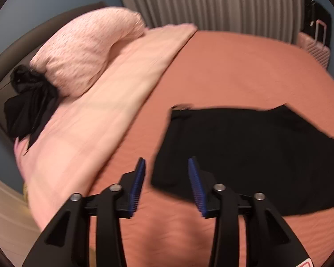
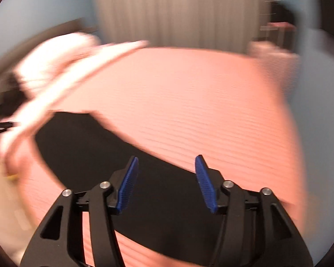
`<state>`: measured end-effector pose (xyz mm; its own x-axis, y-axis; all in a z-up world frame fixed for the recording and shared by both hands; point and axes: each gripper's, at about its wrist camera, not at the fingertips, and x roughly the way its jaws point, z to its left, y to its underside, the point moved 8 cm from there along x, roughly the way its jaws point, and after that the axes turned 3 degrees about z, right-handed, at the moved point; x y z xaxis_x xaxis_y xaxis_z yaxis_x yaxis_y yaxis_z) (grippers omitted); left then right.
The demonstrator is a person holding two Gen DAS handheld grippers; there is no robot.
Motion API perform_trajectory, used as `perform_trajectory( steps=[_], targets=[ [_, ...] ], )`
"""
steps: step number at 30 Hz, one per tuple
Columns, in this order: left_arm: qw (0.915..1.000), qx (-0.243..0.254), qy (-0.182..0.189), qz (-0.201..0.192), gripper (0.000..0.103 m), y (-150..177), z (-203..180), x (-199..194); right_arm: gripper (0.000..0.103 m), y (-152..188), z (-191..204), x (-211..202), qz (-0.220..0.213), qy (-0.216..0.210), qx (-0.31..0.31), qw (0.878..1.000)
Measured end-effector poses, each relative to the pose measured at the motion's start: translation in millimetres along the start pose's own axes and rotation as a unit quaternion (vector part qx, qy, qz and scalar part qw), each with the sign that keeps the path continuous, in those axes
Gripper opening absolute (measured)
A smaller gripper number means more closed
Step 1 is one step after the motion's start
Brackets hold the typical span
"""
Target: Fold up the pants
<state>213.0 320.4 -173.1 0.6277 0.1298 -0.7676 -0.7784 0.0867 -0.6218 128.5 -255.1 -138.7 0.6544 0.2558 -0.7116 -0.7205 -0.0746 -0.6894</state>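
Black pants (image 1: 244, 155) lie flat on the orange bedspread (image 1: 233, 71). In the left wrist view they spread to the right of centre. My left gripper (image 1: 167, 162) is open and empty, held above their near left corner. In the right wrist view, which is blurred, the pants (image 2: 95, 151) run from the left down under my right gripper (image 2: 167, 159). That gripper is open and empty above the cloth. Whether the pants are folded cannot be told.
A pink duvet (image 1: 95, 120) and pillow (image 1: 87, 51) lie along the bed's left side, with a black garment (image 1: 31, 109) bunched beside the pillow. Grey curtains (image 1: 211, 2) hang behind the bed. A pink suitcase (image 1: 315, 44) stands at the far right.
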Motion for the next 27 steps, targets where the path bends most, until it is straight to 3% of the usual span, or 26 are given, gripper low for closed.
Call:
perform_trajectory(
  steps=[2, 5, 7, 10, 12, 14, 17, 18, 19, 22, 25, 27],
  targets=[
    [0.9994, -0.001, 0.034, -0.001, 0.042, -4, -50, 3, 0.053, -24, 47, 59, 0.019, -0.058, -0.036, 0.997],
    [0.9990, 0.028, 0.036, 0.003, 0.042, 7, -102, 5, 0.053, -49, 98, 160, 0.085, -0.101, -0.075, 0.988],
    [0.9982, 0.057, 0.020, -0.002, 0.042, 17, -125, 5, 0.053, -56, 113, 197, 0.104, -0.108, -0.080, 0.985],
    [0.9968, 0.061, 0.050, 0.010, 0.047, 32, -142, 10, 0.053, -67, 127, 236, 0.137, -0.147, -0.073, 0.977],
    [0.9952, 0.054, 0.077, 0.027, 0.048, 41, -152, 19, 0.051, -75, 138, 256, 0.149, -0.153, -0.082, 0.974],
    [0.9950, 0.049, 0.080, 0.035, 0.048, 44, -153, 26, 0.051, -88, 143, 275, 0.160, -0.156, -0.085, 0.971],
    [0.9953, 0.049, 0.077, 0.032, 0.048, 43, -151, 32, 0.046, -89, 140, 303, 0.176, -0.128, -0.103, 0.971],
    [0.9953, 0.052, 0.075, 0.031, 0.048, 42, -151, 33, 0.042, -90, 137, 306, 0.177, -0.122, -0.106, 0.971],
    [0.9956, 0.053, 0.072, 0.028, 0.048, 41, -149, 33, 0.029, -90, 131, 310, 0.176, -0.110, -0.103, 0.973],
    [0.9961, 0.053, 0.066, 0.026, 0.048, 38, -145, 37, 0.015, -98, 119, 316, 0.169, -0.115, -0.078, 0.976],
    [0.9963, 0.050, 0.062, 0.032, 0.048, 38, -140, 42, 0.013, -114, 114, 310, 0.138, -0.116, -0.065, 0.982],
    [0.9968, 0.047, 0.054, 0.035, 0.048, 38, -134, 45, 0.013, -111, 113, 303, 0.148, -0.145, -0.044, 0.977]
  ],
)
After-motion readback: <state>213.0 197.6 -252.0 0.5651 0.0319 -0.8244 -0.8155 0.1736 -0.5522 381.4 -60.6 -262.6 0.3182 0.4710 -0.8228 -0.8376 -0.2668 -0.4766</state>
